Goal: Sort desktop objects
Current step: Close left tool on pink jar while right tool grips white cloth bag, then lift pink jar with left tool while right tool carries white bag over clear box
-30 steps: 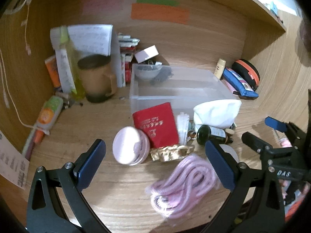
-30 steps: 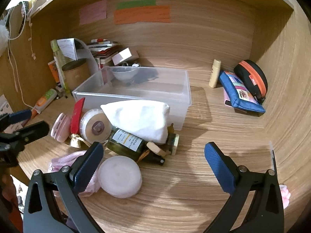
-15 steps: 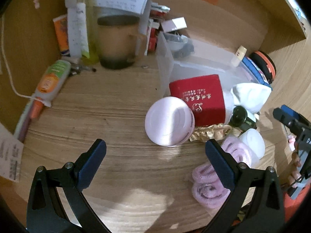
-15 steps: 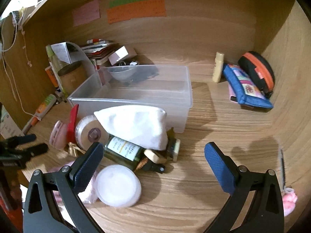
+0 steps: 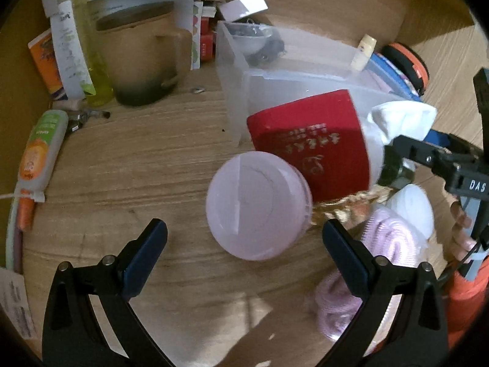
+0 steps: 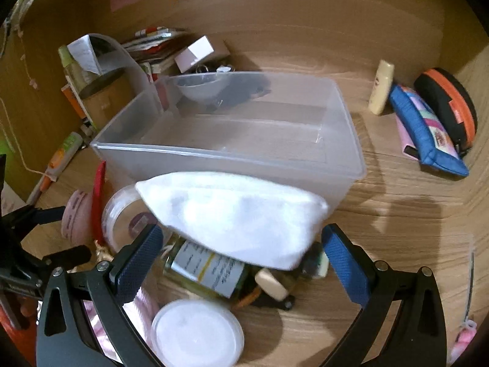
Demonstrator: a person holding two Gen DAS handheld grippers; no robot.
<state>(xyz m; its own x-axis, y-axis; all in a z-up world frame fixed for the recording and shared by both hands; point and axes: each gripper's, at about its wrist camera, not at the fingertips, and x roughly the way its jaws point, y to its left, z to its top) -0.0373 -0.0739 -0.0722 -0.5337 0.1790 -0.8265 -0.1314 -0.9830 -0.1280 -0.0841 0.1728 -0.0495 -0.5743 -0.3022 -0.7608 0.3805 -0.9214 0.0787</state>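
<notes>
A pink round jar [image 5: 258, 205] lies on the wooden desk just ahead of my open left gripper [image 5: 244, 249], nothing between its fingers. A red booklet [image 5: 308, 140] leans on the clear plastic bin [image 6: 232, 156] behind it. My open right gripper [image 6: 241, 255] hovers close over a white cloth pouch [image 6: 238, 214] and a dark green bottle [image 6: 207, 270]. A white round lid [image 6: 195, 333] lies below the bottle. A pink coiled cable [image 5: 382, 244] sits by the left gripper's right finger. The bin holds a small clear bowl [image 6: 198, 87] at its far end.
A brown mug [image 5: 140, 58], a yellow bottle [image 5: 88, 46] and papers stand at the back left. An orange-green tube [image 5: 39, 153] lies by the left wall. A blue pencil case [image 6: 428, 128], an orange-black pouch [image 6: 449, 104] and a cream tube [image 6: 380, 87] sit at the back right.
Both grippers have moved forward and down. The pink jar now sits right before my left gripper, and the white pouch and bottle now lie close under my right gripper.
</notes>
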